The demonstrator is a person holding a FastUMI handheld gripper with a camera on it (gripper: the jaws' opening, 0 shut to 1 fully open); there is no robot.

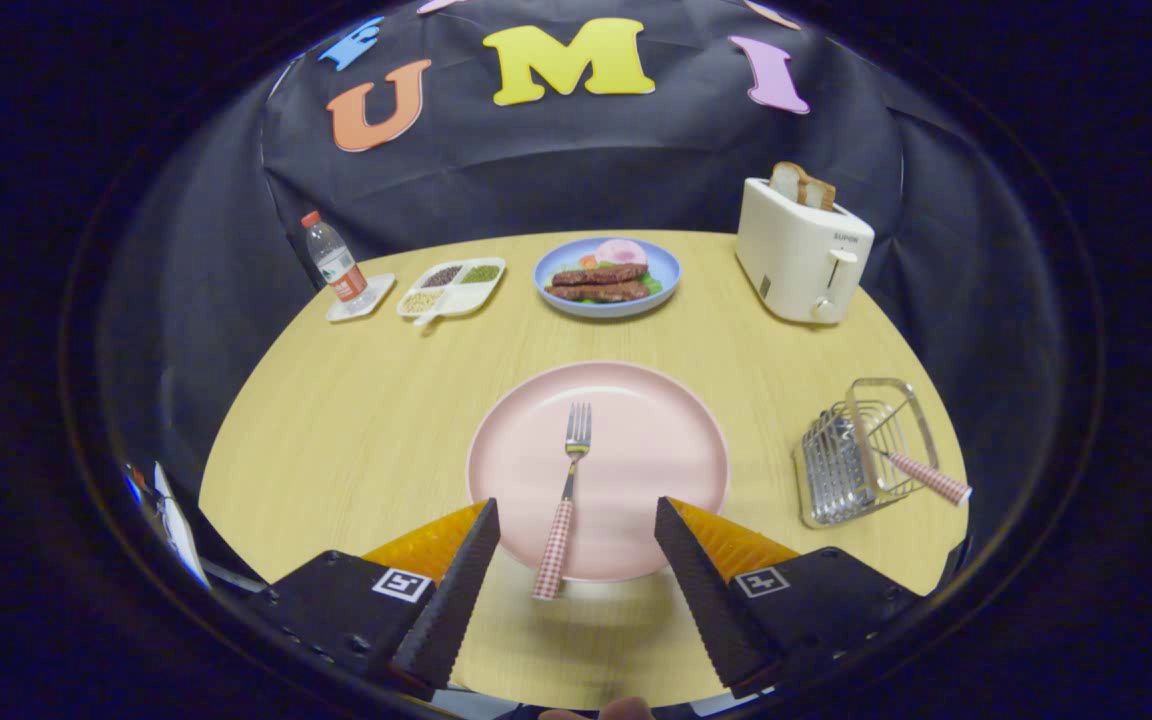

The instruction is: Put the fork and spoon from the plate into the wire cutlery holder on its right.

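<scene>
- We hold the gripper [576, 560] with its fingers spread wide, gripping nothing.
- The fork [564, 498] lies between and just ahead of them on the pink plate [656, 440], checked handle near, tines far; its long axis runs along our reach.
- The wire cutlery holder [861, 455] stands right of the plate, a checked-handled utensil [926, 477], likely the spoon, already inside.

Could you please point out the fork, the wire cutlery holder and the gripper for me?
fork [566, 495]: gripper view, on its neck.
wire cutlery holder [841, 465]: gripper view, on its wire side.
gripper [576, 535]: gripper view, midway between its open fingers.
</scene>
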